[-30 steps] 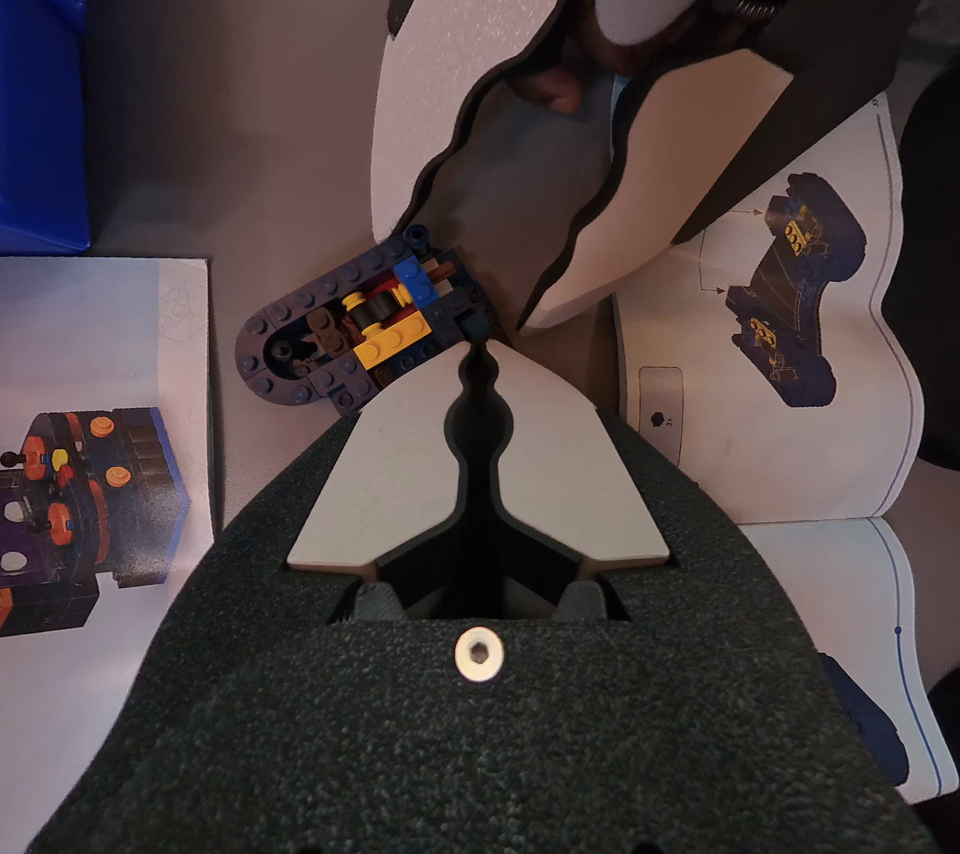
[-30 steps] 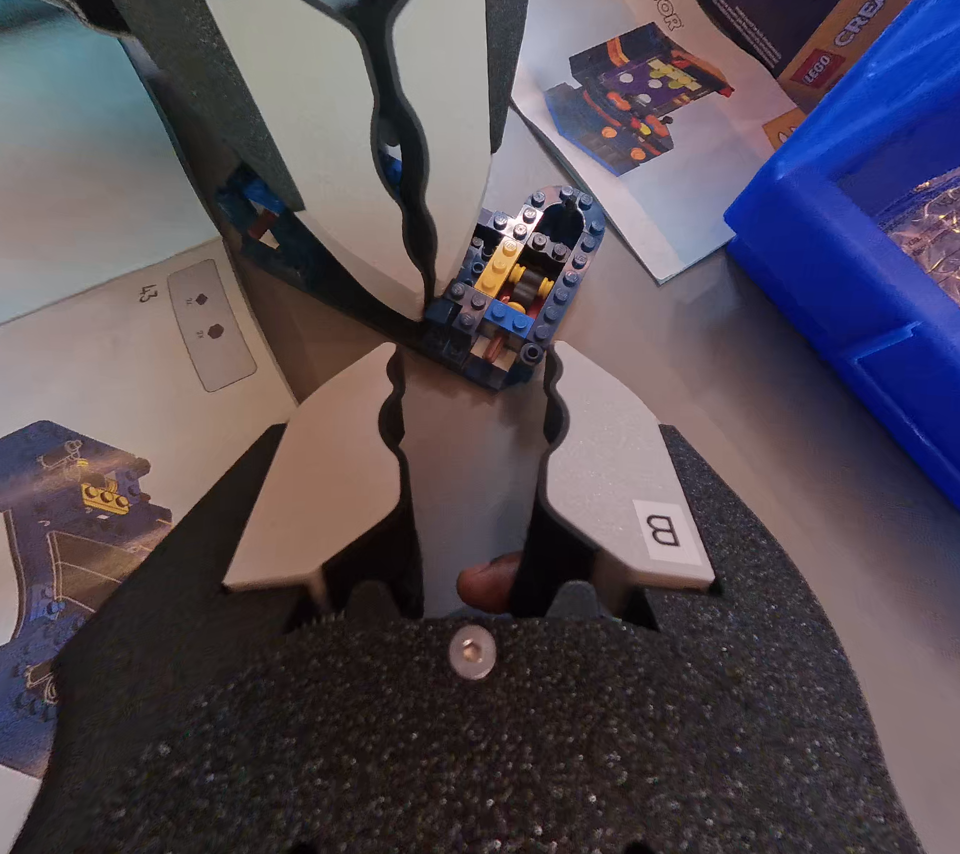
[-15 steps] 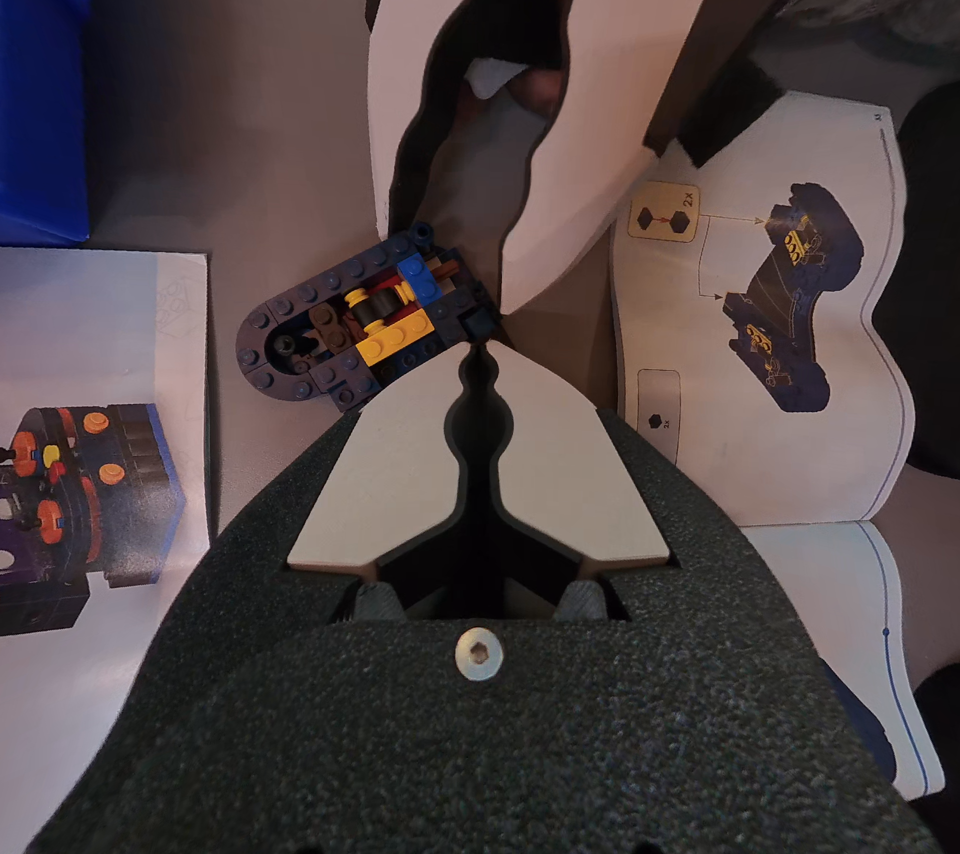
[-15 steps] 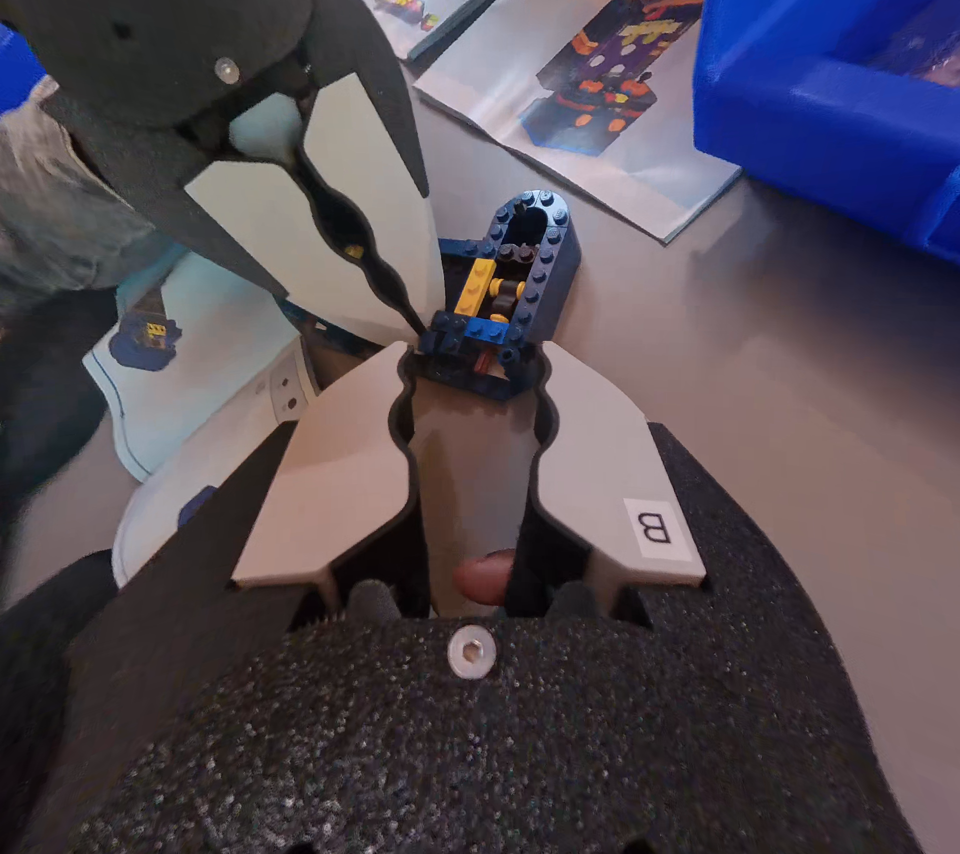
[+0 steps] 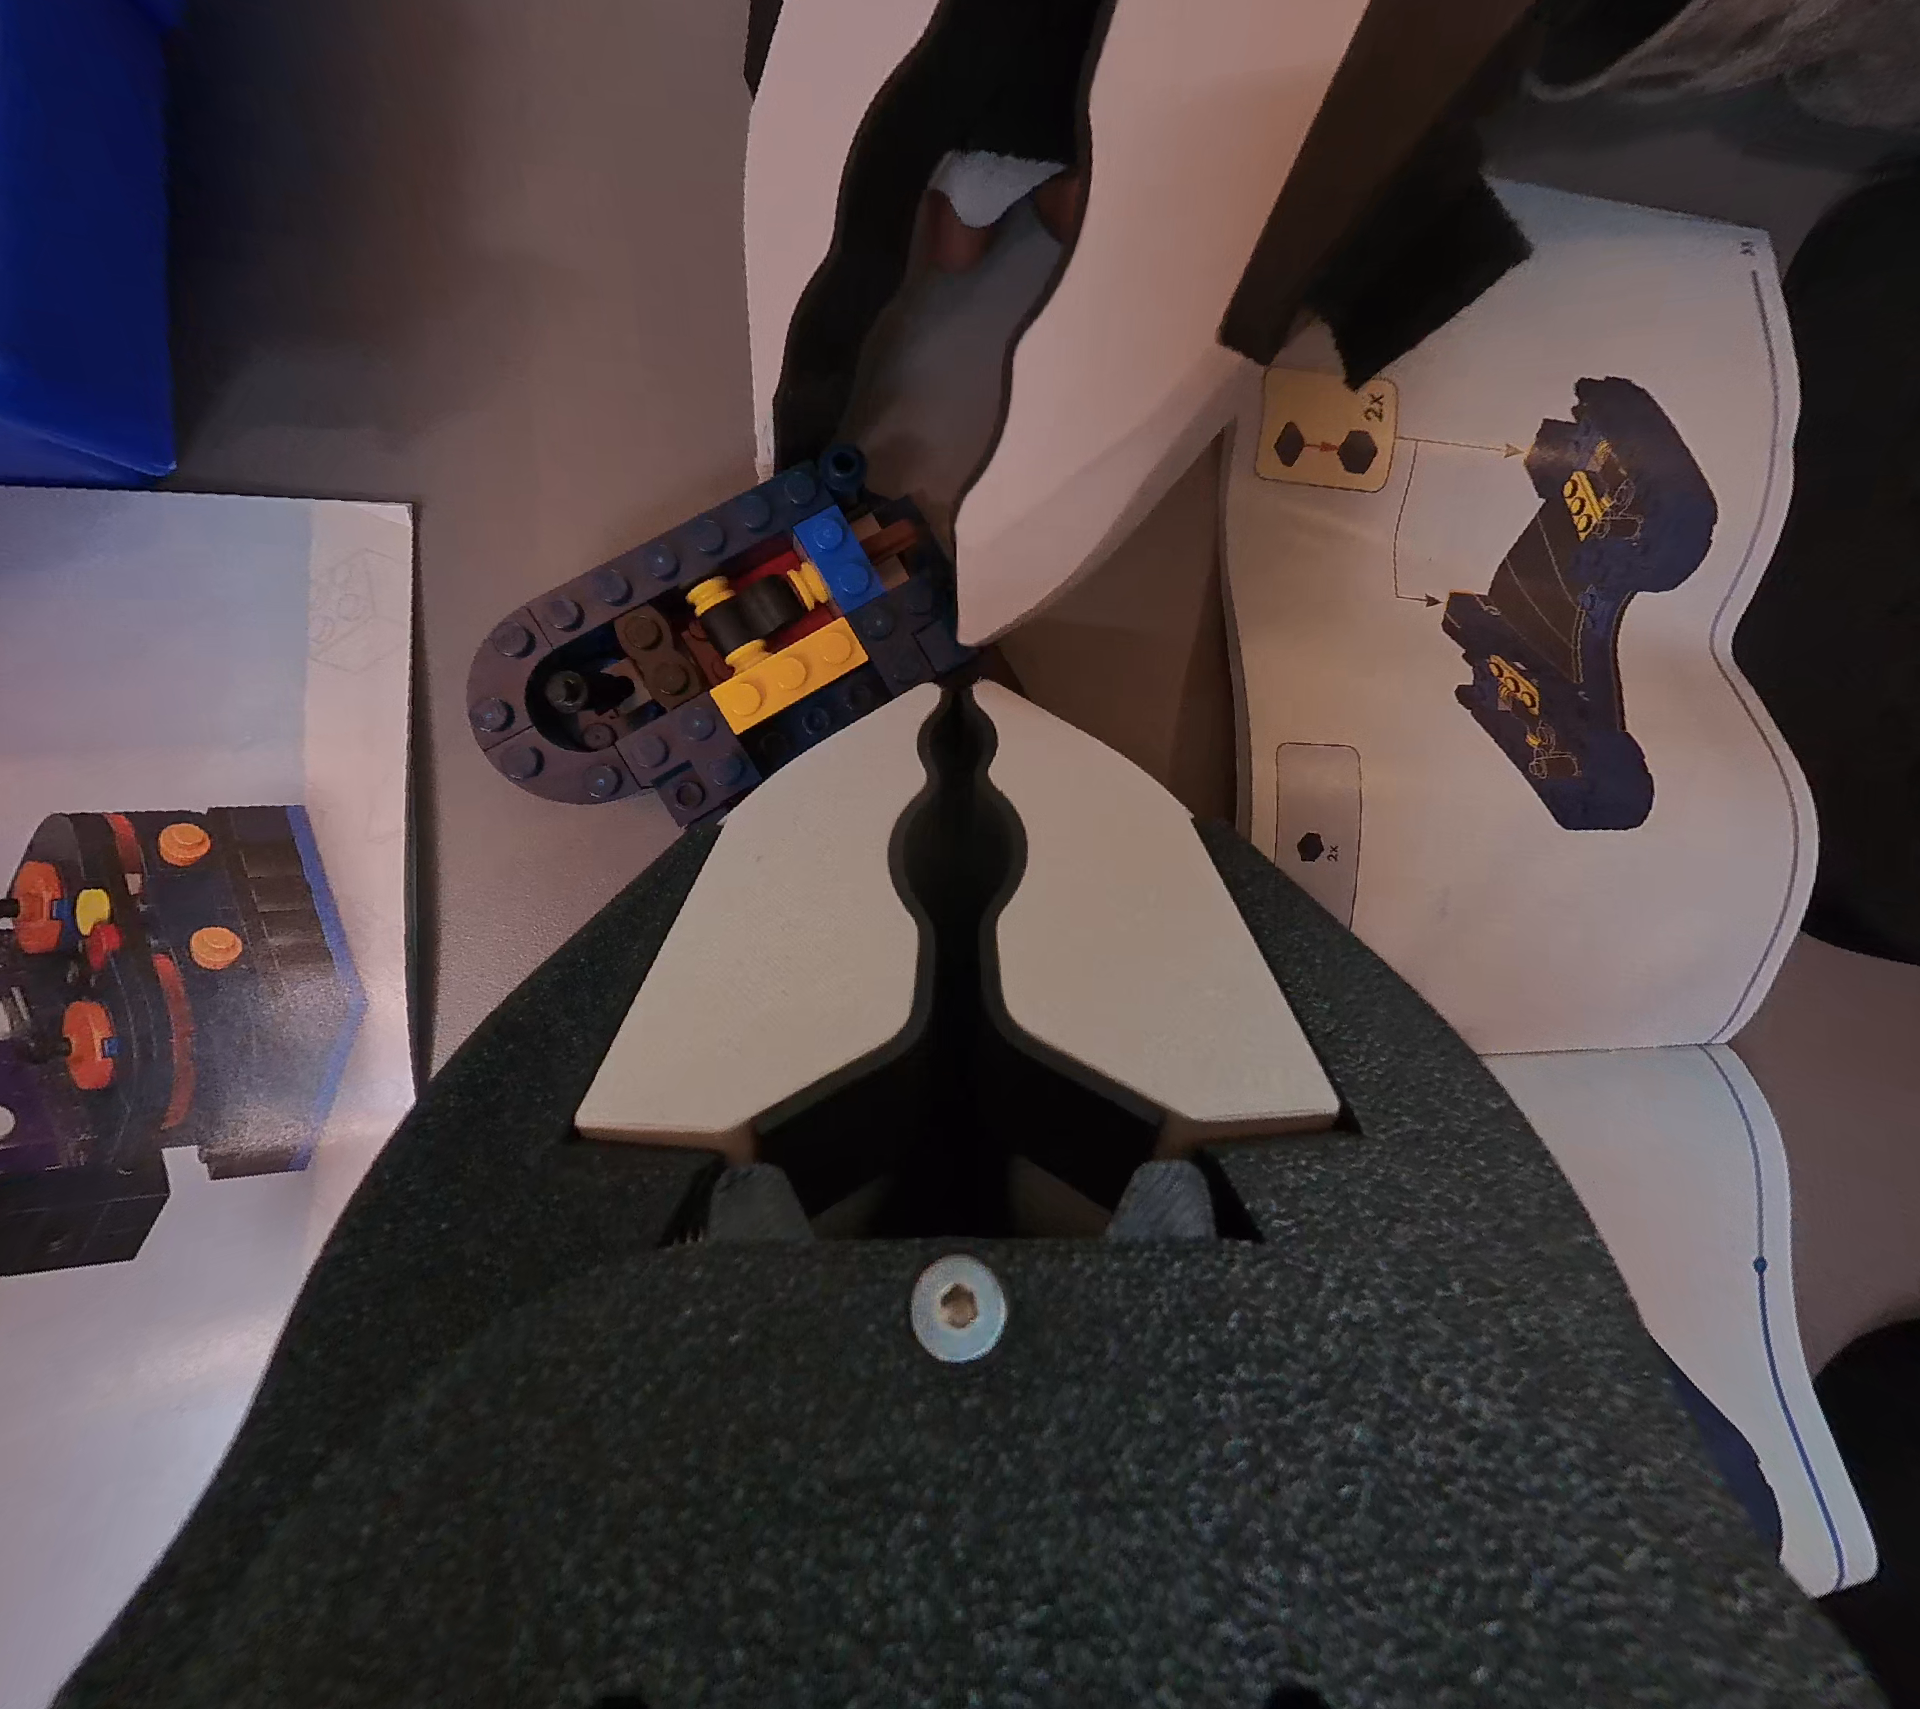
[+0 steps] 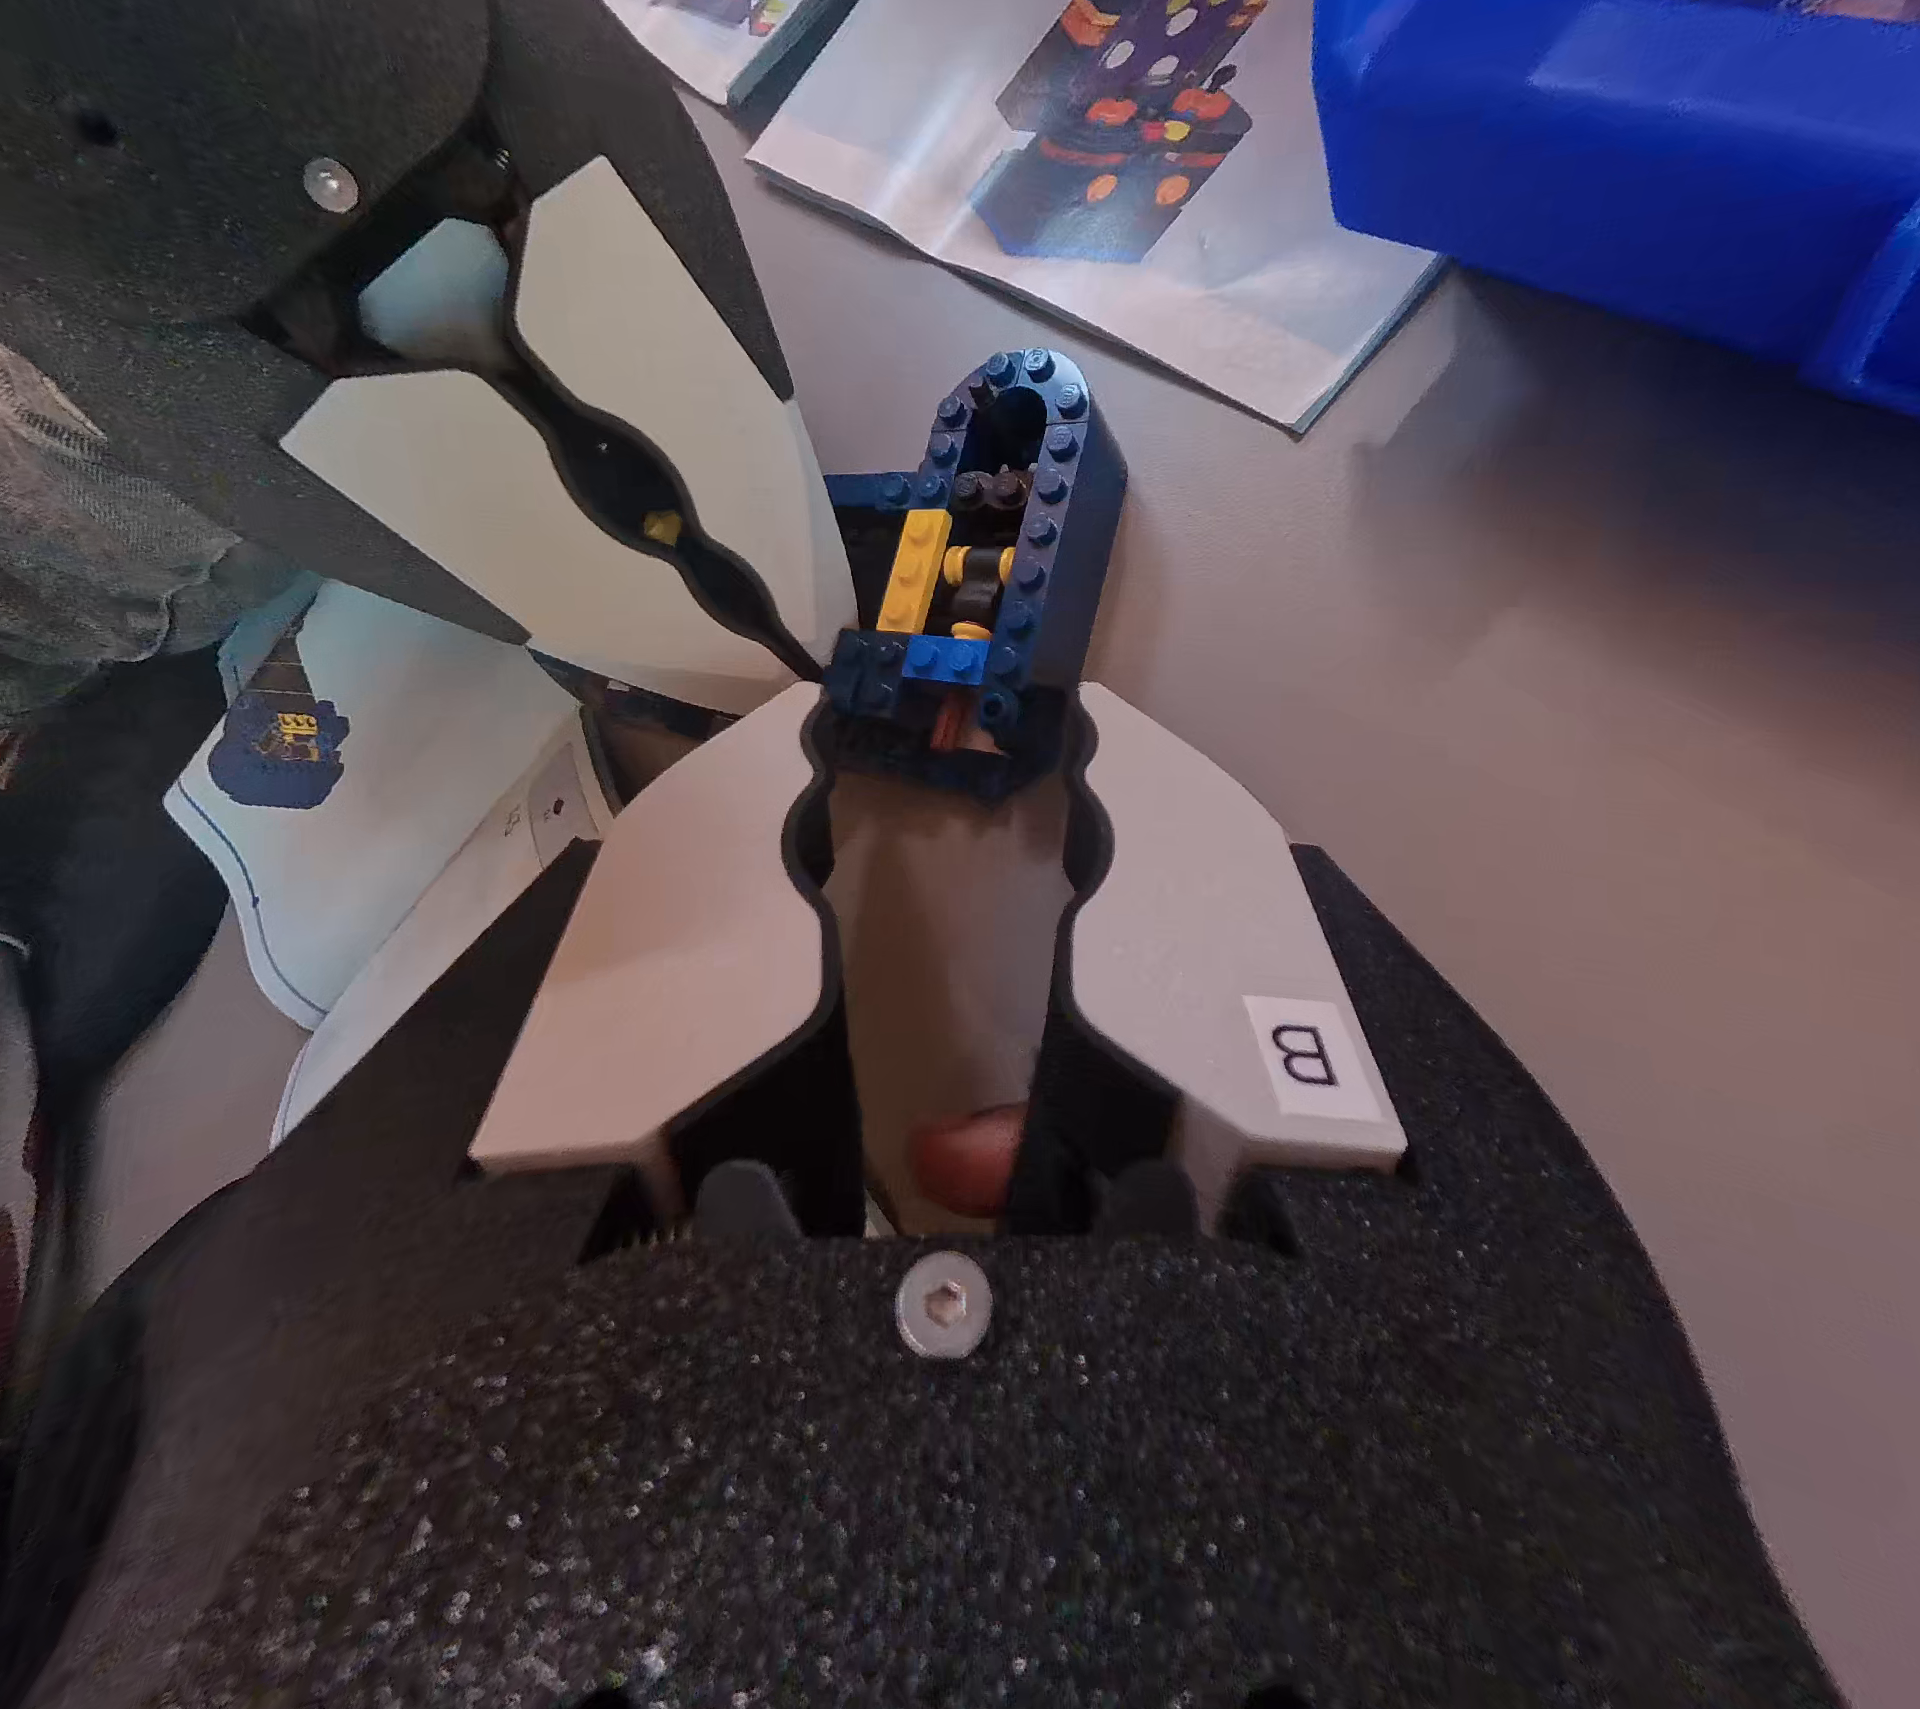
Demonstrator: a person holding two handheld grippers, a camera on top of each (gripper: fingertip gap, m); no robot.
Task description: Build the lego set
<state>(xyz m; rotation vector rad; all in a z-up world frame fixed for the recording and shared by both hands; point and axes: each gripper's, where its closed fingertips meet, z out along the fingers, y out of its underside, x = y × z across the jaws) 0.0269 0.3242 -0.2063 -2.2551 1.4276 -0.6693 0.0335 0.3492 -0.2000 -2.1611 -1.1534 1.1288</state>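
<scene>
Far left, blue bin (image 5: 73,153); next, closed booklet (image 5: 187,724) flat on grey worktop (image 5: 468,205). Centre: dark-blue brick model (image 5: 623,610) lay flat, studs up, between the two booklets. Its long axis ran slantwise, rounded end toward the closed booklet, blunt end toward the grippers. Left gripper (image 5: 951,691) had its fingers together, empty, tips against the model's near corner. Right gripper (image 6: 951,729) stood partly apart, clamped across the blunt end, a tip on each side wall as far as seen. Judged: pads best kept square on those flat walls, clear of the loose yellow and black inner parts. Far right, open booklet (image 5: 1507,620).
</scene>
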